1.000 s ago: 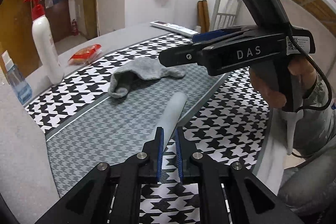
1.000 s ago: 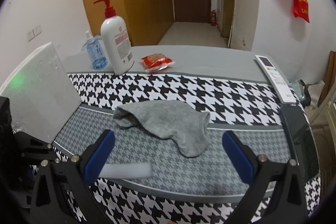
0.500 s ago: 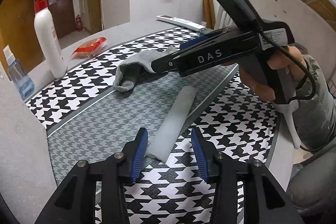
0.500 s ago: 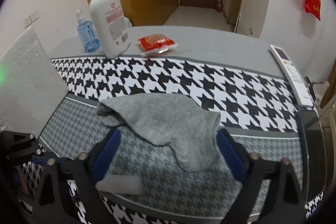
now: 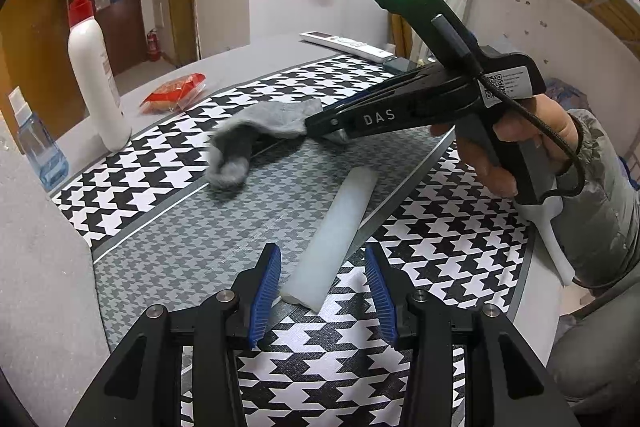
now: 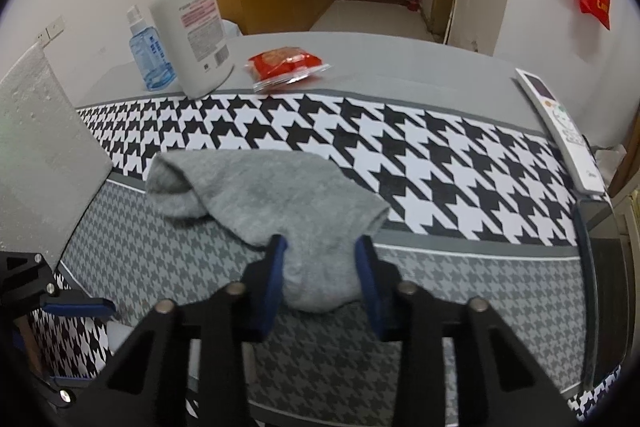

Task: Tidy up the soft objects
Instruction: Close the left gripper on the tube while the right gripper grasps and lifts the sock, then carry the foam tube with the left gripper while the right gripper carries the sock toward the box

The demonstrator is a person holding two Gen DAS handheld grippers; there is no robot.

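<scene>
Houndstooth cloth (image 5: 440, 239) covers the table. Nearest, the left gripper (image 5: 323, 281) stands open around a white foam bar's (image 5: 336, 231) end, untouched. Beyond, the right gripper (image 6: 320, 267) is closing on the grey sock (image 6: 276, 195).

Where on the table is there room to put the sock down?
Bare grey-checked mat lies right of the grey sock, toward the remote. The plain grey tabletop between the red packet and the remote is free too. Crowded: the pump bottle corner and around the white foam stick.
</scene>
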